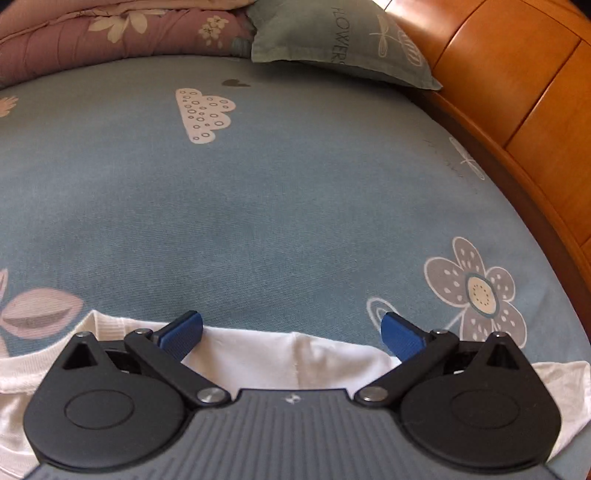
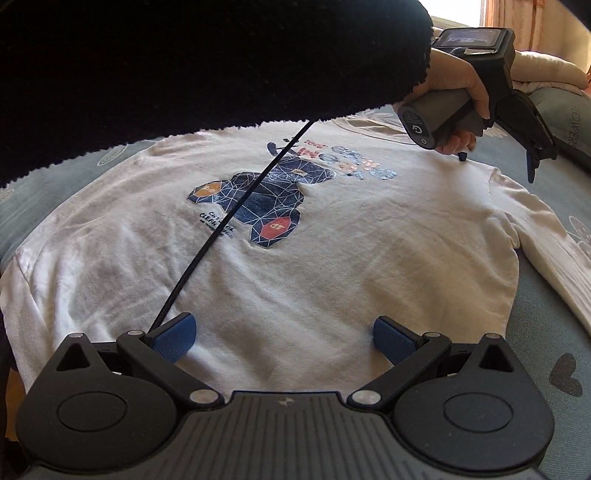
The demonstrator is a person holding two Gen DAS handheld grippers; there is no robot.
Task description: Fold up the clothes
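From the left wrist camera, the left claw (image 1: 291, 332) stands wide open with nothing between its blue ribbed fingertips (image 1: 183, 334), poised over the upper edge of a white long-sleeved cotton shirt (image 1: 280, 358) that lies on a bed covered in a blue-grey printed sheet (image 1: 258, 206); a ribbed collar band shows at the left of that edge, while a grey-green pillow (image 1: 332, 40) and a pink floral quilt (image 1: 92, 33) sit at the far end against an orange wooden headboard (image 1: 517, 92). From the right wrist camera, the right claw (image 2: 284, 338) is likewise spread wide and empty, hovering above the hem side of the shirt (image 2: 314, 258), which lies flat and face up with a dark geometric bear print (image 2: 266, 199) at its chest and one sleeve running toward the bed's right edge. Opposite, a hand (image 2: 454, 92) in a dark fleecy sleeve (image 2: 184, 74) holds the other tool near the shoulder. The cloth looks light, soft and limp, likely to sag and crease, so pinching at shoulder seam and hem corner seems wisest.
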